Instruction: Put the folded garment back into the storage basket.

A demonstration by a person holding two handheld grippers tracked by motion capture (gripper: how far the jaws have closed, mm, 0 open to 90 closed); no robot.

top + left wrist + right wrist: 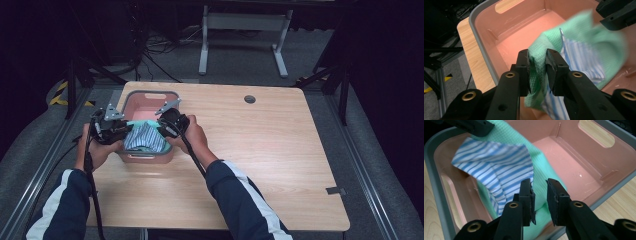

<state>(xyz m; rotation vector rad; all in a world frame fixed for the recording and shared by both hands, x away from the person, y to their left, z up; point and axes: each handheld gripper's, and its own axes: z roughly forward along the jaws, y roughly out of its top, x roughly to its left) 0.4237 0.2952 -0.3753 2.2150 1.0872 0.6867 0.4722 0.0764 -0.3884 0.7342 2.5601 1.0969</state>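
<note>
A cloth (145, 137), green on one face and blue-and-white striped on the other, hangs inside a pink basket with a grey rim (150, 93) at the table's left. In the left gripper view, my left gripper (537, 56) is shut on a bunched green fold of the cloth (579, 37) over the basket (476, 20). In the right gripper view, my right gripper (539, 186) pinches the green edge of the cloth (496, 162) above the basket (431, 150). In the high view, the left gripper (125, 131) and right gripper (159, 127) face each other across the cloth.
The wooden table (260, 150) has a round cable hole (249, 99) at the back. The basket stands close to the table's left edge. A white desk frame (245, 30) and cables lie on the floor beyond.
</note>
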